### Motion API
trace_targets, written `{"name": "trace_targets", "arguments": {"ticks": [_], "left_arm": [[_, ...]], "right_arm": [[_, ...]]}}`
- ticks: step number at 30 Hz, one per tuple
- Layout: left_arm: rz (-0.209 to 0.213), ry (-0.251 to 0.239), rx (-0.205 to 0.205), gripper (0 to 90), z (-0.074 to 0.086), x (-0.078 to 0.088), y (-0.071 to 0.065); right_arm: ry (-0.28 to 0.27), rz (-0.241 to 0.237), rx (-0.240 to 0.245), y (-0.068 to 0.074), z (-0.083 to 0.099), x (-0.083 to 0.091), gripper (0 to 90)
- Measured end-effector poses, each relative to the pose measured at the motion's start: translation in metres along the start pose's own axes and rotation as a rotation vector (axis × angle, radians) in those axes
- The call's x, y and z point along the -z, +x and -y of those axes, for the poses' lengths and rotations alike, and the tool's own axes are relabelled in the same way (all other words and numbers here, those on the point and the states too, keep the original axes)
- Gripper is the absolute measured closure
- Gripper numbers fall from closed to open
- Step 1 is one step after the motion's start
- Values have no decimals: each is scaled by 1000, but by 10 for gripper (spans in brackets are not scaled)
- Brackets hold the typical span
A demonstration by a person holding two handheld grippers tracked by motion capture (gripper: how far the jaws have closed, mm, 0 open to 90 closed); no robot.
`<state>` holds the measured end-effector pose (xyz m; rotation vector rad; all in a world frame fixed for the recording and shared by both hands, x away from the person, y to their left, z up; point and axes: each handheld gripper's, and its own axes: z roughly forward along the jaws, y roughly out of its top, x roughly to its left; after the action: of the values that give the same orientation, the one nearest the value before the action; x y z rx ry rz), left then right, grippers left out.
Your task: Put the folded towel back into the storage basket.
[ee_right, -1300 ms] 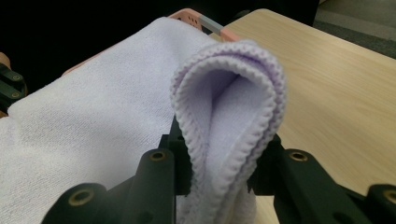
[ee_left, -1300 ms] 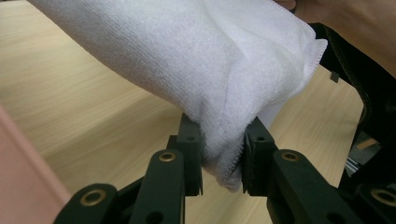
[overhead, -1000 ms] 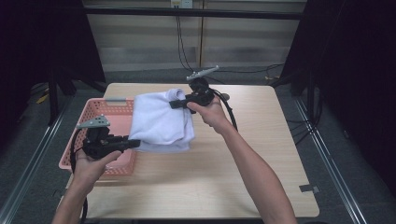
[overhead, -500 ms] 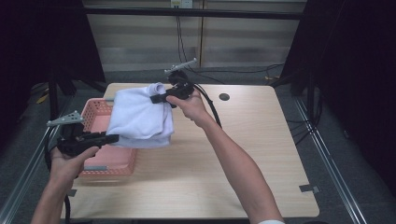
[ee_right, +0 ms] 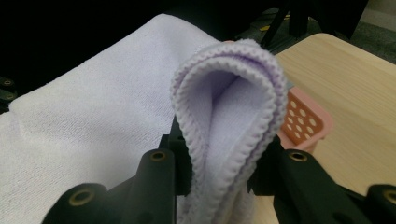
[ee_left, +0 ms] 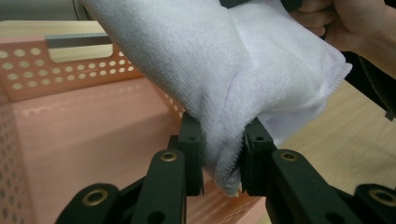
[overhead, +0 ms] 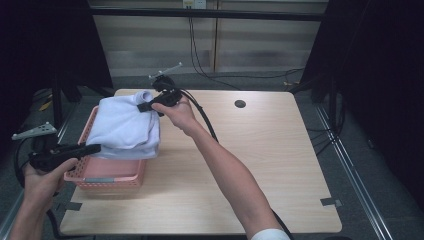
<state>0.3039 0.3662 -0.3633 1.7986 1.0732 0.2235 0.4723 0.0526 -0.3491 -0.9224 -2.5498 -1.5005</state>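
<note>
A folded white towel [overhead: 125, 127] hangs stretched between both grippers above a pink perforated basket [overhead: 107, 176] at the table's left edge. My left gripper [overhead: 95, 148] is at the near left, shut on the towel's near end [ee_left: 224, 158], with both pads pressed into the thick fold. My right gripper [overhead: 144, 106] is at the far side, shut on the towel's far end, a rolled hem [ee_right: 229, 135] bulging up between its jaws. The basket's inside [ee_left: 93, 154] lies under the towel. A corner of the basket [ee_right: 306, 121] sits beyond the right gripper.
The light wooden table [overhead: 260, 165] stretches bare to the right of the basket, with a round cable hole [overhead: 240, 104] near its far edge. Black cables trail from both grippers. Tape marks sit at the table's near corners [overhead: 332, 202]. Dark curtains surround the table.
Both hands have carried the towel leftward across the table, from beside the basket to above it. The grips on both ends are unchanged.
</note>
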Motion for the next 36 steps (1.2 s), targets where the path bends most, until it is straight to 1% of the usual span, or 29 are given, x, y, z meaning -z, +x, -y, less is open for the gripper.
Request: {"name": "trace_targets", "arguments": {"ticks": [1,5,7,11,12,14,15,16,18,20,21,25,27,30,31,32,34,36], "left_arm": [[-4,-2,5,744,0,1,1],[-25,-10,17,744,3,12,9],[-38,-4,27,744,7,17,14],[-61,-10,60,744,15,25,24],[-62,-5,58,744,17,26,26],[-74,-1,75,744,21,27,30],[-78,5,76,744,23,28,33],[-90,13,82,744,25,28,35],[-99,24,96,744,30,27,39],[-111,32,106,744,34,25,43],[-112,34,109,744,36,24,45],[-132,56,122,743,41,18,50],[-146,64,127,741,42,14,52],[-151,98,141,739,47,7,55],[-153,104,140,738,47,6,55],[-158,109,136,738,47,4,54],[-164,121,126,737,46,-1,50],[-184,146,111,736,46,-6,48]], "right_arm": [[0,-1,0,3,-2,-7,689],[-1,-1,-4,9,-5,-19,689],[0,-1,-12,13,-6,-26,689],[7,-3,-14,20,-6,-41,689],[6,-3,-17,22,-6,-45,689],[11,-1,-21,24,-5,-52,689],[13,3,-21,24,-4,-55,689],[11,3,-29,25,-2,-59,689],[17,14,-28,26,1,-66,689],[22,14,-36,26,5,-73,688],[23,22,-31,26,7,-76,688],[27,32,-43,24,13,-85,687],[25,46,-51,22,17,-88,686],[34,59,-50,22,24,-92,684],[42,68,-46,20,29,-93,682],[38,68,-50,19,30,-94,682],[49,74,-58,16,35,-96,680],[57,83,-64,13,40,-99,679]]}}
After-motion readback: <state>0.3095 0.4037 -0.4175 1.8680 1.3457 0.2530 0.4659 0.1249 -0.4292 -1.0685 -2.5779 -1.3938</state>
